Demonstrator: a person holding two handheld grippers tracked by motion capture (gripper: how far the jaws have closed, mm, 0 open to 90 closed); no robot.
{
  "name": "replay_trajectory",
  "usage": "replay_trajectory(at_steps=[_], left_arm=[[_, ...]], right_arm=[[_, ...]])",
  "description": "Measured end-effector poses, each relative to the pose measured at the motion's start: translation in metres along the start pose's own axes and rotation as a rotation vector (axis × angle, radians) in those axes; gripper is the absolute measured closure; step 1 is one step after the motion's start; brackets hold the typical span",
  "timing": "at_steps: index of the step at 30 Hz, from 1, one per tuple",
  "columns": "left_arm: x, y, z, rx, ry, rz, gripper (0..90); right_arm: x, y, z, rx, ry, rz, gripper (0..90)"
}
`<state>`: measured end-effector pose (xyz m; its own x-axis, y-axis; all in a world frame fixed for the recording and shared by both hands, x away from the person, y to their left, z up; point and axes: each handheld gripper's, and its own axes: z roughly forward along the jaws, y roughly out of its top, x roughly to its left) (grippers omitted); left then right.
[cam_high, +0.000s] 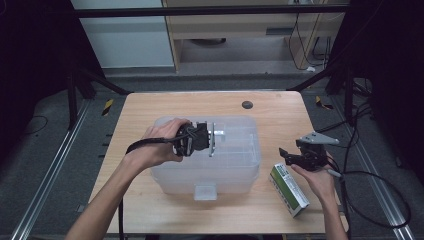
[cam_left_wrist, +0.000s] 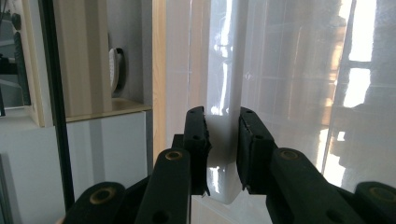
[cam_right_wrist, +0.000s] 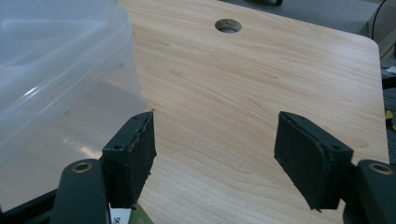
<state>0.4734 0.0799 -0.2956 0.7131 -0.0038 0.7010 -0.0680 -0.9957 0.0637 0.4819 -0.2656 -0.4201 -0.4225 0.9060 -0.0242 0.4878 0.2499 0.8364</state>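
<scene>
Gripping the lid handle of the clear plastic storage box (cam_high: 207, 155) now: my left gripper (cam_high: 212, 140) sits over the box's top near its left half, and in the left gripper view the black rubber pads (cam_left_wrist: 195, 140) are clamped on the glossy white plastic handle (cam_left_wrist: 224, 135), which runs lengthwise straight out from between them. The box itself sits mid-table, nearer the near edge of the pale wooden table (cam_high: 280, 107), translucent and smooth with rounded corners and a front latch. So the lift should go straight up along the jaws, I reckon. Moving right, my right gripper (cam_high: 287, 155) hovers by the table's right edge, its ridged pads (cam_right_wrist: 135, 149) standing wide apart on nothing but bare wood grain. Just beneath it lies a green-and-white cardboard carton (cam_high: 289, 189), long axis angled toward the near right corner.
</scene>
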Motion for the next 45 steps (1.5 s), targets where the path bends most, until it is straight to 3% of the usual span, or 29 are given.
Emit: replay_trajectory(at_steps=[8,45], left_arm=[[0.000,-0.001,0.001,-0.022,0.003,0.000,75.3],[0.013,-0.001,0.002,-0.015,-0.054,0.008,75.6]], right_arm=[[0.005,0.003,-0.002,-0.004,0.020,-0.021,31.1],[0.025,0.009,-0.007,-0.004,0.085,-0.080,34.7]])
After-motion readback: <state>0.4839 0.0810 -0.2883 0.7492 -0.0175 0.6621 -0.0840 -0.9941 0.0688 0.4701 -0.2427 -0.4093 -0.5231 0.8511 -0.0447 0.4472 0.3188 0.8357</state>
